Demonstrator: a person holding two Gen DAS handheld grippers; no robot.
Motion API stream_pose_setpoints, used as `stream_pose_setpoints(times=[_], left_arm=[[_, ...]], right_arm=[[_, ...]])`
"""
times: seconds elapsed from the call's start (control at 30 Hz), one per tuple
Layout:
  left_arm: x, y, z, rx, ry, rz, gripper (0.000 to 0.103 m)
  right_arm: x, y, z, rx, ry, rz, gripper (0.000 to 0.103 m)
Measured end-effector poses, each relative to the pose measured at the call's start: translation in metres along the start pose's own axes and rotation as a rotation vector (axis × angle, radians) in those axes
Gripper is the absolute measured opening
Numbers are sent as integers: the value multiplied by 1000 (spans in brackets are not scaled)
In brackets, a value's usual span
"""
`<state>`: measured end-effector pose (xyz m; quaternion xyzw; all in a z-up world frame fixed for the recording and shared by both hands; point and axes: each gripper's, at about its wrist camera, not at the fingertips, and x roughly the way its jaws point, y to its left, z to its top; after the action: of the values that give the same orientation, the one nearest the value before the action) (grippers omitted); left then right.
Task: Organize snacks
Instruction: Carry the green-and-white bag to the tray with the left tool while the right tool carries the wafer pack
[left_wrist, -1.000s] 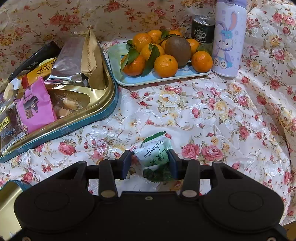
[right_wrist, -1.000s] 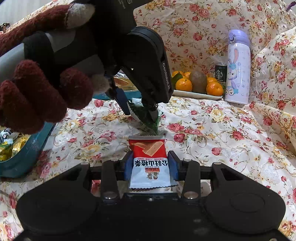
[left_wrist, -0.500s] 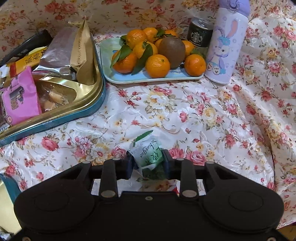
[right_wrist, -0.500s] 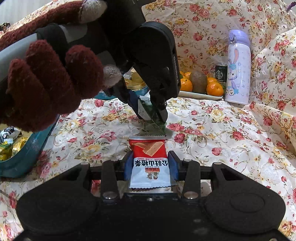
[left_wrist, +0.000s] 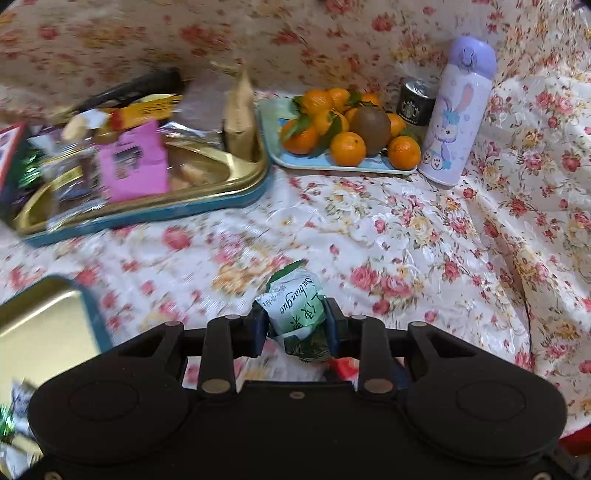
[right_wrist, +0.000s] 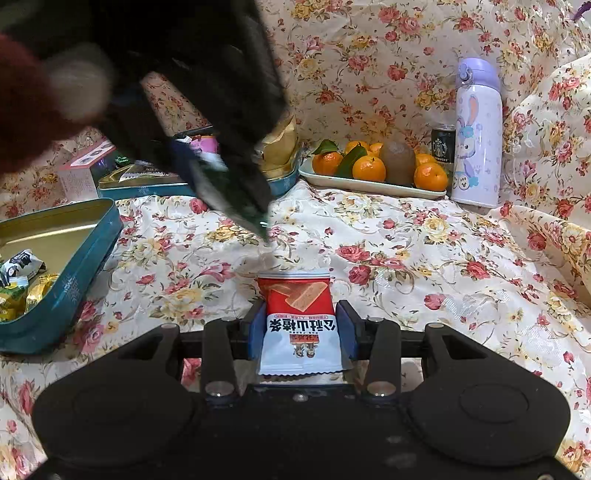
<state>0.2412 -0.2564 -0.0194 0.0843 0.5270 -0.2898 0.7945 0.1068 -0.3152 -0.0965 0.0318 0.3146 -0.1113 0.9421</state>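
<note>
Both tongs are pinching snacks: our left gripper (left_wrist: 295, 325) has its pads pressed on a green-and-white candy wrapper (left_wrist: 297, 314), lifted clear of the floral cloth (left_wrist: 406, 236), while our right gripper (right_wrist: 302, 332) clamps a red-and-white biscuit packet (right_wrist: 299, 321) between its blue pads, low over the same cloth. We judge the sorting to be partly done. A blue tin with a gold lining (right_wrist: 79, 266) at our left already holds a few small wrapped sweets, and a second, fuller tin (left_wrist: 236, 184) farther back is piled with larger packets. What remains, as far as we can see, is to drop these two pieces where they belong. The candy sits right between the left pads, its top poking forward beyond them; the biscuit packet stands upright in the right jaws, its red upper half above the pads. The fruit tray (left_wrist: 280, 162) and bottle (left_wrist: 458, 114) stand well apart.
</note>
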Motion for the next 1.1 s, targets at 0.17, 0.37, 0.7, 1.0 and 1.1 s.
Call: stream_pose_setpoints(times=[0.17, 0.37, 0.7, 1.0, 1.1], left_arm=[[-27, 10, -24, -22, -44, 19, 40], [-53, 21, -67, -29, -49, 22, 40], [-90, 37, -137, -33, -56, 39, 40], [-103, 58, -181, -73, -57, 80, 40], [-104, 65, -192, -87, -50, 75, 40]], right_arm=[[1, 0, 0, -3, 0, -3, 45], [0, 1, -1, -11, -2, -8, 44], [-1, 4, -1, -3, 2, -32, 43], [-24, 32, -4, -1, 84, -105, 37], [-44, 36, -13, 30, 103, -72, 37]])
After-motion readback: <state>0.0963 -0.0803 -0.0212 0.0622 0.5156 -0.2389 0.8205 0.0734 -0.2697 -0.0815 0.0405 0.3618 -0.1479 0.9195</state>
